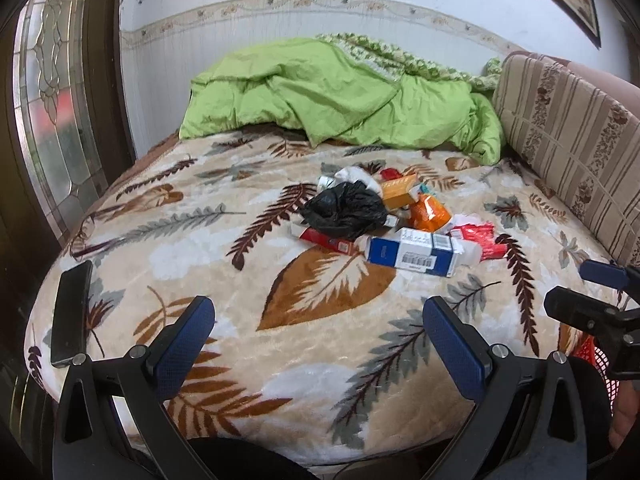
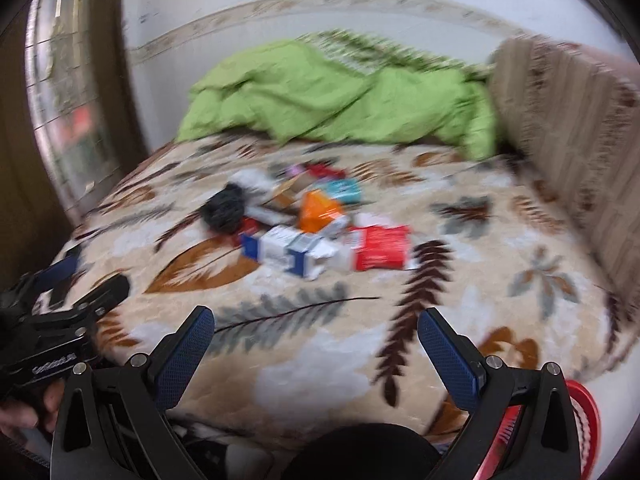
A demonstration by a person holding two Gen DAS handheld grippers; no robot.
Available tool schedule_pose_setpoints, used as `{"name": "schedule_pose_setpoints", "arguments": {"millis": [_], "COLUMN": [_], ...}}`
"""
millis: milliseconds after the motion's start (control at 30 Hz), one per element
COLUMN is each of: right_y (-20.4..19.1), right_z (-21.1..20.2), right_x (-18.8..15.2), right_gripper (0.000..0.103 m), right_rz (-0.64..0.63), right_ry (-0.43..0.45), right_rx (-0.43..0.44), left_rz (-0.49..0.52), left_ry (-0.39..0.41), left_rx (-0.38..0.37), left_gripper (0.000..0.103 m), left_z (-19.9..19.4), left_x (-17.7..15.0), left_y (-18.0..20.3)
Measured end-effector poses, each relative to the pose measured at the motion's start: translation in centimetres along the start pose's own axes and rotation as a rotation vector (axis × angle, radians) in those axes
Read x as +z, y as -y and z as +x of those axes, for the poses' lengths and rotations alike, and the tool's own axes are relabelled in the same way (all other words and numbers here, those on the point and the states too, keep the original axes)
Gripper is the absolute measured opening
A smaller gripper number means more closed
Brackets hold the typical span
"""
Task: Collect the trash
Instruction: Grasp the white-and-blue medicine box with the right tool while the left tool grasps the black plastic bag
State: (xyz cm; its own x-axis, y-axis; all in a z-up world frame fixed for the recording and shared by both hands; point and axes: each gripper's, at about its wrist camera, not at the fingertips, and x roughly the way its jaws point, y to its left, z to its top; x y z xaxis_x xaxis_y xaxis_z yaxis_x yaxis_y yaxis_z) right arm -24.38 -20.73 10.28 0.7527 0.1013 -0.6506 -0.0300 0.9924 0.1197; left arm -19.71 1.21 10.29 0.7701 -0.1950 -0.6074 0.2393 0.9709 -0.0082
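Observation:
A pile of trash lies in the middle of the bed: a crumpled black plastic bag (image 1: 344, 210), a blue and white carton (image 1: 410, 251), an orange packet (image 1: 430, 211), an orange box (image 1: 398, 191), a red box (image 1: 326, 240) and a red wrapper (image 1: 480, 238). The right wrist view is blurred but shows the same pile, with the blue and white carton (image 2: 286, 250), orange packet (image 2: 318, 210) and red wrapper (image 2: 382, 248). My left gripper (image 1: 318, 334) is open over the near part of the bed, well short of the pile. My right gripper (image 2: 316, 340) is open too, with nothing between its fingers.
A leaf-patterned blanket (image 1: 200, 240) covers the bed, with a green duvet (image 1: 340, 96) bunched at the far end. A dark phone (image 1: 72, 312) lies at the near left edge. A striped headboard (image 1: 568, 140) runs along the right. A red mesh basket (image 2: 580, 420) stands at the lower right.

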Motion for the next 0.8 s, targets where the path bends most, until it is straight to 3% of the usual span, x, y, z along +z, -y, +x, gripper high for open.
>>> {"name": "schedule_pose_setpoints", "arguments": {"millis": [267, 333, 433, 667, 767, 800], "right_y": [0.6, 0.9, 1.2, 1.1, 0.8, 0.4], "right_z": [5.4, 7.4, 10.2, 17.3, 18.8, 18.9], "right_x": [3.3, 4.6, 6.3, 8.1, 7.7, 7.3], "right_gripper": [0.096, 0.089, 0.087, 0.085, 0.073, 0.063], "right_rz": [-0.116, -0.135, -0.166, -0.257, -0.279, -0.29], "right_ry": [-0.109, -0.131, -0.158, -0.29, -0.334, -0.344], "right_rx": [0.135, 0.143, 0.144, 0.19, 0.209, 0.208], "left_rz": [-0.037, -0.052, -0.066, -0.113, -0.114, -0.116], "left_ry": [-0.069, -0.084, -0.106, -0.145, -0.159, -0.162], "left_rx": [-0.028, -0.044, -0.061, -0.101, -0.113, -0.118], "left_gripper": [0.102, 0.099, 0.089, 0.088, 0.088, 0.088], "left_z": [1.8, 2.3, 3.2, 4.9, 5.6, 5.8], "left_x": [0.5, 0.8, 1.1, 1.8, 2.0, 2.1], "left_y": [-1.4, -1.9, -2.5, -4.2, -4.4, -4.4]}}
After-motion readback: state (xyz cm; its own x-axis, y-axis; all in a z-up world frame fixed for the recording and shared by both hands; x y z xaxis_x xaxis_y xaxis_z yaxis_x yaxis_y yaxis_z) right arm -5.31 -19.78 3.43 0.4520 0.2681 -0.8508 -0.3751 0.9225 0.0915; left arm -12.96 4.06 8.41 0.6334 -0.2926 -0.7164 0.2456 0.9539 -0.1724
